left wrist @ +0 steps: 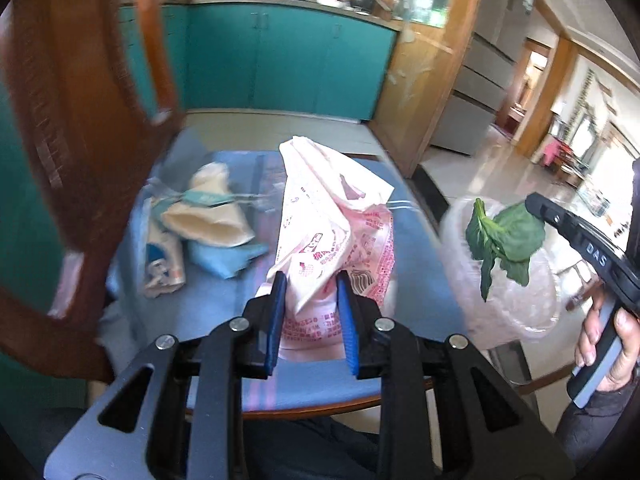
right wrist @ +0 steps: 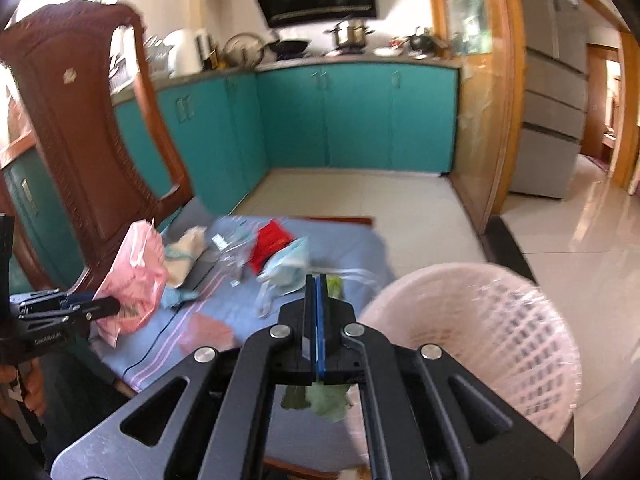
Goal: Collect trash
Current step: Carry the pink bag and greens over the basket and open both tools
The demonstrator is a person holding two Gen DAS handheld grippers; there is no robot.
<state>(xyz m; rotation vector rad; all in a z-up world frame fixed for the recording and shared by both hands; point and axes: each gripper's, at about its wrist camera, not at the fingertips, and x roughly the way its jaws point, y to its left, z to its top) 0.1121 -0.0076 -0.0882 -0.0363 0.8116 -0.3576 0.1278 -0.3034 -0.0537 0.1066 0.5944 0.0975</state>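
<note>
Jaws L (left wrist: 311, 280) grip pink bag (left wrist: 320, 216) | R (right wrist: 316, 280) pinch leaf (left wrist: 506, 236) | basket (right wrist: 472, 340) clearer R view

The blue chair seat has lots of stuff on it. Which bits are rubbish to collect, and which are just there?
For the job: pink printed plastic bag, green leaf, pale pink mesh bin, red wrapper, cream paper cone.

Just there: brown wooden chair back, teal cupboards, steel pot.

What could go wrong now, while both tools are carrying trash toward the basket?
1. The right tool pinches only a thin green leaf; it may tear or slip before reaching the pink basket.
2. The left tool grips just one fold of the pink plastic bag, so it could slide out.
3. The hanging bag might drag the other trash off the blue cushion.
</note>
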